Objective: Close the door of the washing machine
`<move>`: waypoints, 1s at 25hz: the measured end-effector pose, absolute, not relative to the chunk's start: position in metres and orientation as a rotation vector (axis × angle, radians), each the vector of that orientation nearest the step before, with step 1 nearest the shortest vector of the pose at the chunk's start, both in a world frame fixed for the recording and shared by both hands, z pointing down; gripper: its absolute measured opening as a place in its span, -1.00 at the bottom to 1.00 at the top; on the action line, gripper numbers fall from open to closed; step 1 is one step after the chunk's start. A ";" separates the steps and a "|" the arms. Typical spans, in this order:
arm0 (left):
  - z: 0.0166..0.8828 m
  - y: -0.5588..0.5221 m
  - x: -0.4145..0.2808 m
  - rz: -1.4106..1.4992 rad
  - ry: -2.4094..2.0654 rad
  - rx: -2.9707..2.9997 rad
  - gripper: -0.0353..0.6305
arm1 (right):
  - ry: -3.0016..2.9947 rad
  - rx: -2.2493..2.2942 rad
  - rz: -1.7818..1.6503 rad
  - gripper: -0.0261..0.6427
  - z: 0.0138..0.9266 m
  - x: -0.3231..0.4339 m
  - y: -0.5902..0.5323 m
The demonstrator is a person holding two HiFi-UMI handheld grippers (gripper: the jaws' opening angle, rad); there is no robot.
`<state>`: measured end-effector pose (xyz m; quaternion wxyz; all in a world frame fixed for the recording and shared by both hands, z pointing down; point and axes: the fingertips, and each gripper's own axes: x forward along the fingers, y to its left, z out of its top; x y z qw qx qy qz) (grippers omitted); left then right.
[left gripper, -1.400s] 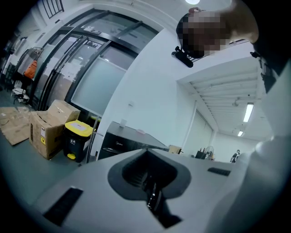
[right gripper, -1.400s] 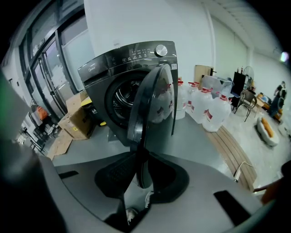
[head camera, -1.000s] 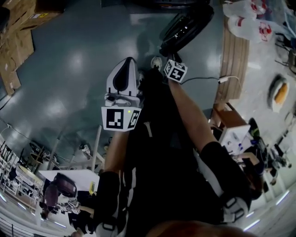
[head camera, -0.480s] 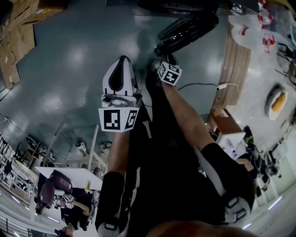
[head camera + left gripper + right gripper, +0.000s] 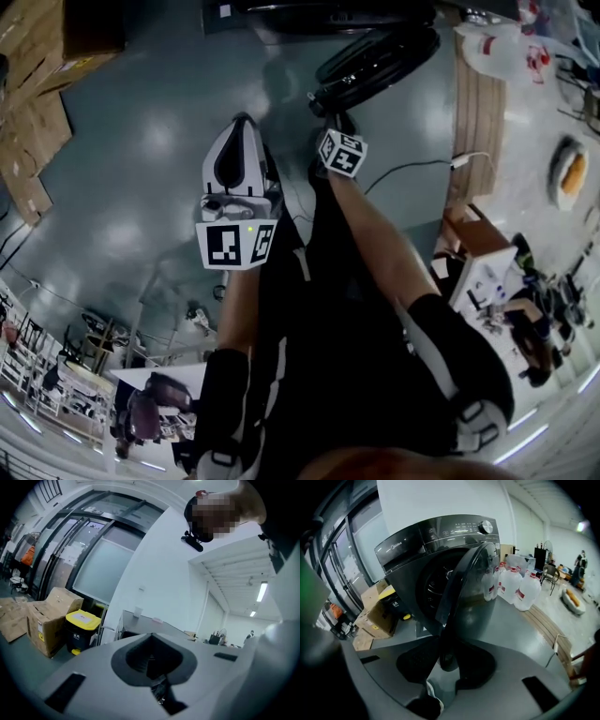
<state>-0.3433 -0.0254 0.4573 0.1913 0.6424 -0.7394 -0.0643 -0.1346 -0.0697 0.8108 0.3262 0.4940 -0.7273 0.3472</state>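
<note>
The dark washing machine [image 5: 410, 550] stands ahead with its round door [image 5: 464, 581] swung open, edge-on in the right gripper view. My right gripper [image 5: 443, 667] has just been opening. The door's lower edge stands in the gap between its pads, and floor shows beside it. In the head view its marker cube [image 5: 340, 153] sits just below the black door [image 5: 375, 61]. My left gripper [image 5: 242, 131] is held left of the door, away from it. Its pads [image 5: 140, 660] meet with nothing between them.
Cardboard boxes [image 5: 37, 84] lie at the far left on the grey floor, and a bin with a yellow lid [image 5: 82, 630] stands beside more boxes [image 5: 47, 620]. Large water bottles [image 5: 525, 590] and a wooden pallet [image 5: 478, 112] are right of the machine. A cable [image 5: 412, 169] crosses the floor.
Both grippers and the person have moved towards the washing machine, and more of its front shows at the top. The right gripper's cube now sits nearer the door's lower edge.
</note>
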 end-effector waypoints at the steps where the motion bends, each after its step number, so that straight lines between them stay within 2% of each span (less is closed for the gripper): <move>1: 0.458 -0.030 -0.347 -0.178 -2.059 1.826 -0.88 | -1.901 1.314 0.916 -0.63 0.812 -0.138 -0.073; 14: 0.470 -0.073 -0.400 -0.123 -1.840 2.016 -0.88 | -1.855 1.526 1.009 -0.64 0.811 -0.199 -0.107; 25: 0.487 -0.094 -0.419 -0.097 -1.760 2.055 -0.88 | -1.888 1.589 1.065 -0.62 0.806 -0.234 -0.133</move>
